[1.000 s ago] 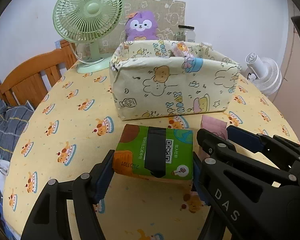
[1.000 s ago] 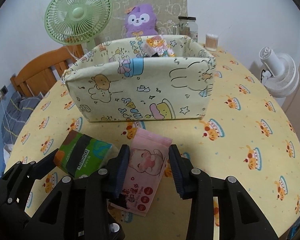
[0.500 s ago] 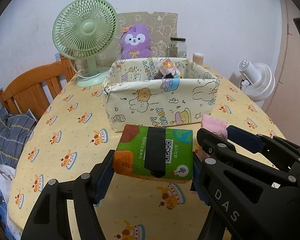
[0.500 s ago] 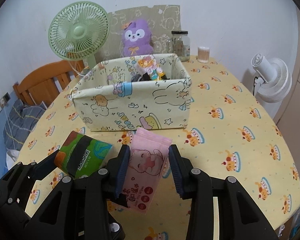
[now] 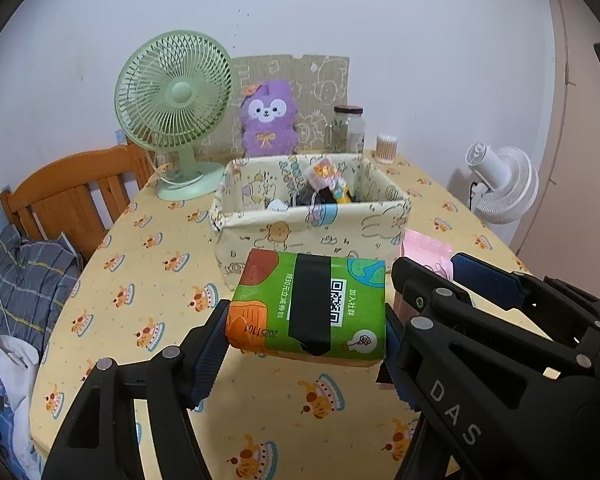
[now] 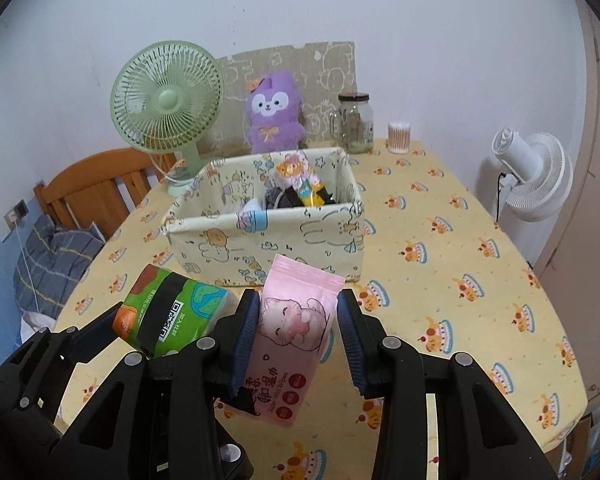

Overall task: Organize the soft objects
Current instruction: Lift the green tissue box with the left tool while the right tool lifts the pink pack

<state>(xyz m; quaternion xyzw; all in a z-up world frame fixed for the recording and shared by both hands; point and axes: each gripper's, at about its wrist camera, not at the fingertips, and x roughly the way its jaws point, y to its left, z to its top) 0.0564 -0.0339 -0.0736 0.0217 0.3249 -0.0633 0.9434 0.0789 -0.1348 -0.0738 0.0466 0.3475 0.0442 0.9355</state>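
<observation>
Lowest in the left wrist view, the left gripper (image 5: 306, 330) clamps a green tissue pack (image 5: 312, 304) by its short ends, clear of the table; the soft, glossy block lies with its long axis across the frame, a black band wrapping its middle. In the right wrist view the right gripper (image 6: 298, 334) is clenched on a pink wet-wipes pouch (image 6: 294, 332), a flat, smooth plastic sachet whose long axis runs up the frame, its top edge tilted toward the basket. Both packs hang over the yellow tablecloth (image 6: 440, 280), printed with small cakes. Just beyond, at frame centre, stands a rectangular fabric basket (image 6: 268, 236) with limp, cartoon-printed walls, small soft items heaped inside. Behind it sit a purple plush toy (image 6: 276, 114), a ribbed green desk fan (image 6: 166, 100) at upper left, a glass jar (image 6: 356, 122) and a cotton-swab tub (image 6: 399, 131). A white fan (image 6: 536, 172) stands at right, off the table.
</observation>
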